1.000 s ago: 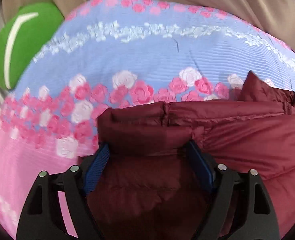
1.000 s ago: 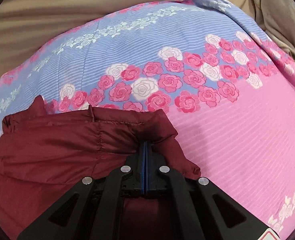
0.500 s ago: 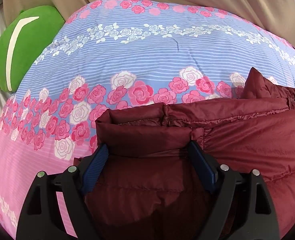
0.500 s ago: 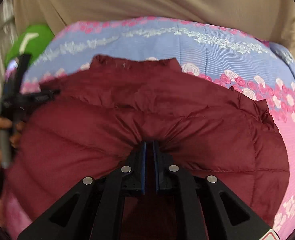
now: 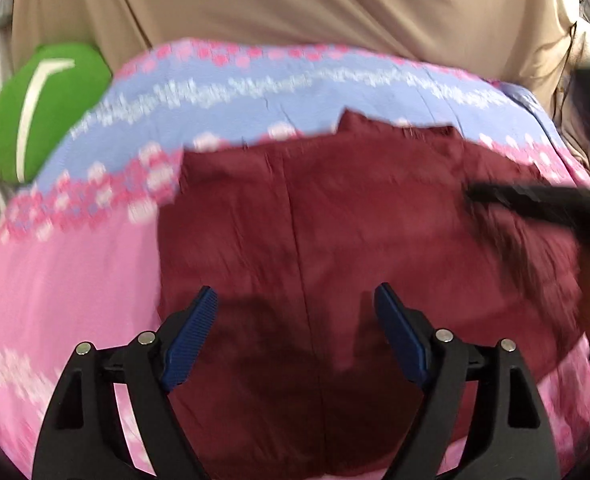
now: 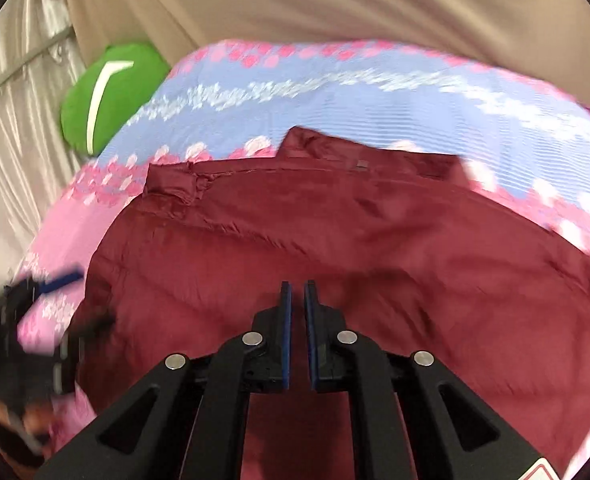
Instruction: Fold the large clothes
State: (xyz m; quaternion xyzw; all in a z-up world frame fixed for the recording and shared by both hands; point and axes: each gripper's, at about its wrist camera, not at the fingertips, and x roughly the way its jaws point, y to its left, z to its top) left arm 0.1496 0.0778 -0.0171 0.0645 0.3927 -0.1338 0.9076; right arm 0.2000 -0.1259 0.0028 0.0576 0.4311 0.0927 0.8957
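Both wrist views look down closely (slightly forward) on the same maroon jacket (image 5: 335, 240)

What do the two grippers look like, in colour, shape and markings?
Both are black plastic frames with triangular cut-outs and round silver bolts. The left gripper has two fingers faced with ribbed blue pads. The right gripper has the same blue pads, and a red-and-white sticker shows at its lower right corner. No cables or sleeves are visible.
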